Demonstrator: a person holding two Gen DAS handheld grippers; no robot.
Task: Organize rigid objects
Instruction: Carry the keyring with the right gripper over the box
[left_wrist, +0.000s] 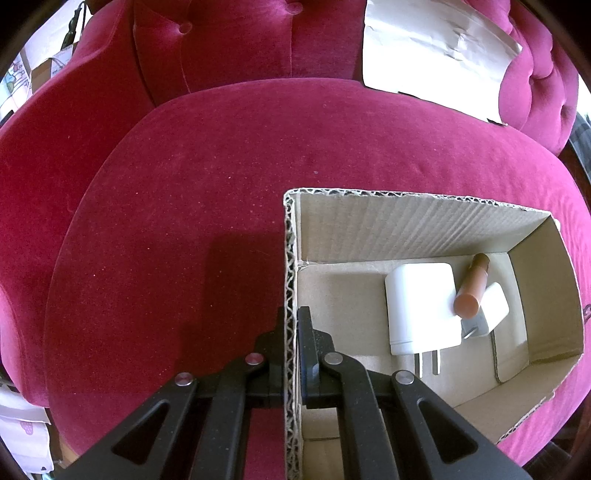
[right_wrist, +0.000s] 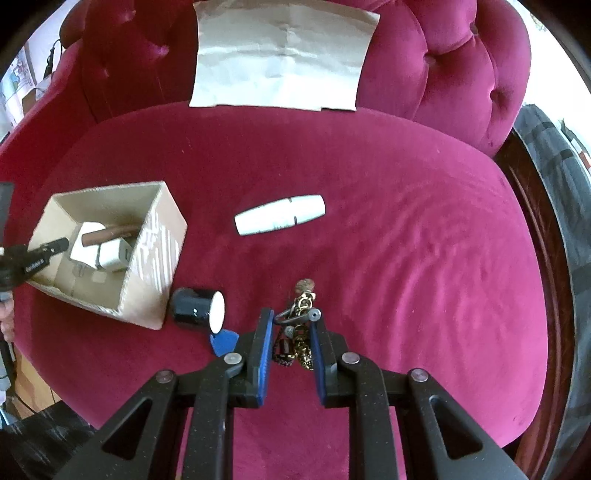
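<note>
Black left gripper (left_wrist: 291, 325) pinches corrugated cardboard box (left_wrist: 290, 258) wall; right gripper (right_wrist: 291, 328) fingers spread around beaded metal keychain (right_wrist: 297, 339) on crimson velvet cushion (right_wrist: 406, 240).

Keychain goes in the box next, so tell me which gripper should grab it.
Right. The right gripper is open and already straddles the keychain on the sofa seat. The left gripper is shut on the cardboard box wall, steadying it.
</note>
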